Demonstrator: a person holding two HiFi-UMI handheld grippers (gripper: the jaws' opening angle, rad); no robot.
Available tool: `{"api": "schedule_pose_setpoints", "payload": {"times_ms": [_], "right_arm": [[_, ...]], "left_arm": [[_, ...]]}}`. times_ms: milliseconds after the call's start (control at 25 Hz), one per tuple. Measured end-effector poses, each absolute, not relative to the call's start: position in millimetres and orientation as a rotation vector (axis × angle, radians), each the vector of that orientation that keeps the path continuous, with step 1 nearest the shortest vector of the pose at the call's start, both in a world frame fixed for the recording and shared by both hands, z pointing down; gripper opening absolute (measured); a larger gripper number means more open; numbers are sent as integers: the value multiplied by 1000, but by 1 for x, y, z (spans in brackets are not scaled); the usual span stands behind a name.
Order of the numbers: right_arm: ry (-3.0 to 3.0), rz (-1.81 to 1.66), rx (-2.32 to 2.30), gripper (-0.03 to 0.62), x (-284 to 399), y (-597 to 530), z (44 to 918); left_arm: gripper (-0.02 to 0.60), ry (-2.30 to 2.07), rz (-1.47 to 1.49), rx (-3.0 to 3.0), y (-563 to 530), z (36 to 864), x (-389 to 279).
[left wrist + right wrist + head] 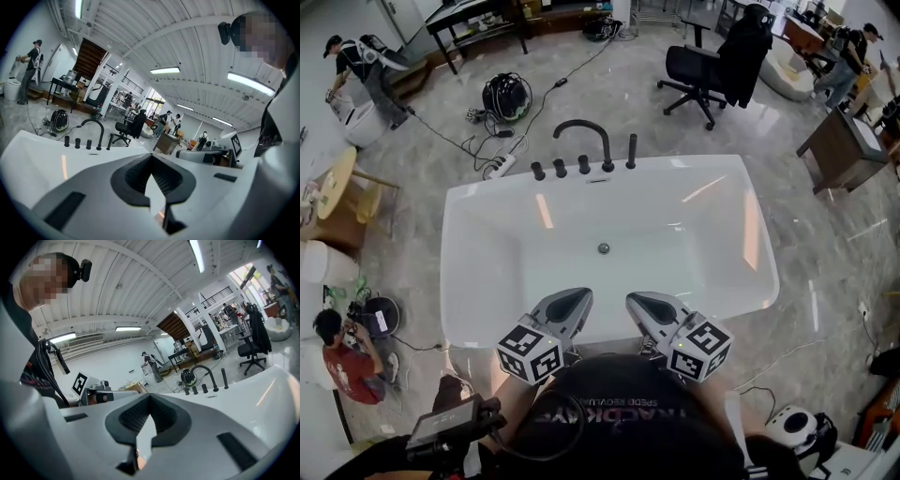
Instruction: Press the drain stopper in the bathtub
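The white bathtub (487, 234) fills the middle of the head view. Its small round metal drain stopper (603, 248) sits on the tub floor, bare and untouched. My left gripper (575, 298) and right gripper (641, 302) hover side by side over the tub's near rim, close to my body and well short of the stopper. Both are shut with nothing between the jaws. The left gripper view shows the left gripper (151, 161) pointing over the tub toward the black faucet (93, 131). The right gripper (150, 401) likewise points toward the faucet (204, 376). The stopper is hidden in both gripper views.
A black arched faucet (583, 141) with several knobs stands on the tub's far rim. Beyond it are a black office chair (703, 70), a round black device (506, 96) and cables (487, 150) on the marble floor. A person (342, 361) crouches at the left.
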State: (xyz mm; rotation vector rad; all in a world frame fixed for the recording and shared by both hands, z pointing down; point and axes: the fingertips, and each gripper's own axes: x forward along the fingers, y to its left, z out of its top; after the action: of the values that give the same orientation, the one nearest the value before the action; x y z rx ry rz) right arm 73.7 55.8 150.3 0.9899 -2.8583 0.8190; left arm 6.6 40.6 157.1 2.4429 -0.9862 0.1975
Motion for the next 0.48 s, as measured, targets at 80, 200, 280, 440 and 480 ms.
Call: {"api": "schedule_pose_setpoints", "payload": {"times_ms": [80, 200, 280, 440, 480], "right_arm": [[-2858, 820, 986, 14, 75, 55, 151], [-2855, 821, 982, 14, 75, 55, 151], [-2851, 821, 980, 14, 75, 55, 152], [-2845, 822, 979, 14, 74, 55, 151], [-2844, 822, 979, 14, 74, 55, 151]], "left_arm": [[8, -987, 200, 2442, 40, 157, 8], [8, -985, 203, 2444, 40, 158, 10], [8, -979, 201, 2451, 38, 156, 13], [8, -966, 194, 2466, 36, 150, 16], [8, -963, 194, 2465, 36, 151, 17]]}}
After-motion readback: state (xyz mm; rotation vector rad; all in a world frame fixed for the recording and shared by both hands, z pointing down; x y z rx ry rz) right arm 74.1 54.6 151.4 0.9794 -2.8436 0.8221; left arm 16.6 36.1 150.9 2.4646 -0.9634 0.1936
